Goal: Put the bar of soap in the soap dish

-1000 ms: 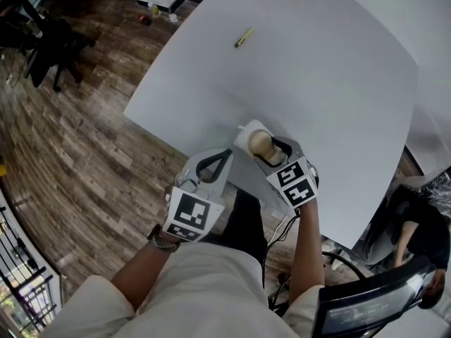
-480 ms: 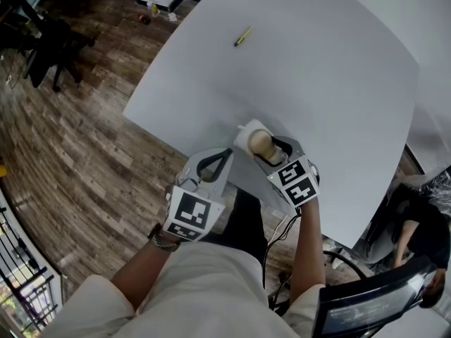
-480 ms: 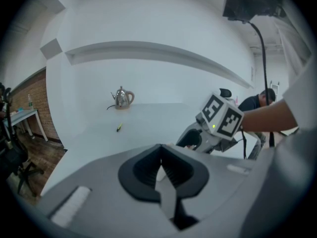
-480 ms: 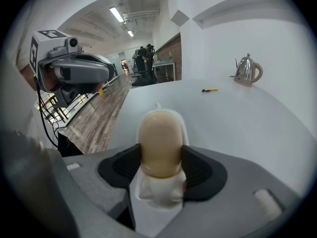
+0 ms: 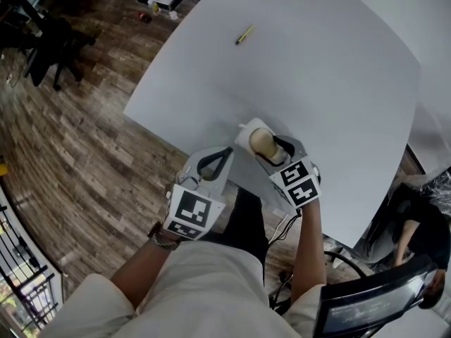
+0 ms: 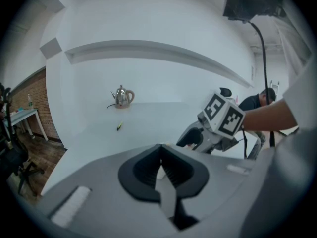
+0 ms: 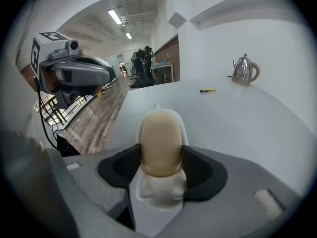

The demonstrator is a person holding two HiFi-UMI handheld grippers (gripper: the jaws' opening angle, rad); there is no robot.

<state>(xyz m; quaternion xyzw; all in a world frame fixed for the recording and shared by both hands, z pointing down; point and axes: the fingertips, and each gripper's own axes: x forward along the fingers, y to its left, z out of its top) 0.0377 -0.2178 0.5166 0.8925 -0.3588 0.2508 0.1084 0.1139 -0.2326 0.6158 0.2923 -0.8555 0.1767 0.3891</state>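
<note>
A tan bar of soap [image 5: 261, 141] sits between the jaws of my right gripper [image 5: 271, 150], near the front edge of the white table [image 5: 317, 69]. In the right gripper view the soap [image 7: 159, 142] is pinched on both sides by the dark pads, right over a white soap dish [image 7: 159, 190]. The dish's rim [image 5: 243, 133] shows past the soap. Whether the soap rests on the dish or hangs just above it I cannot tell. My left gripper [image 5: 211, 166] hovers at the table's edge to the left, jaws shut together on nothing [image 6: 161, 168].
A yellow pen [image 5: 244, 35] lies far back on the table, and a metal kettle [image 7: 245, 70] stands at its far end. Wooden floor [image 5: 63, 153] lies to the left. A person [image 5: 416, 217] sits at the lower right by a chair.
</note>
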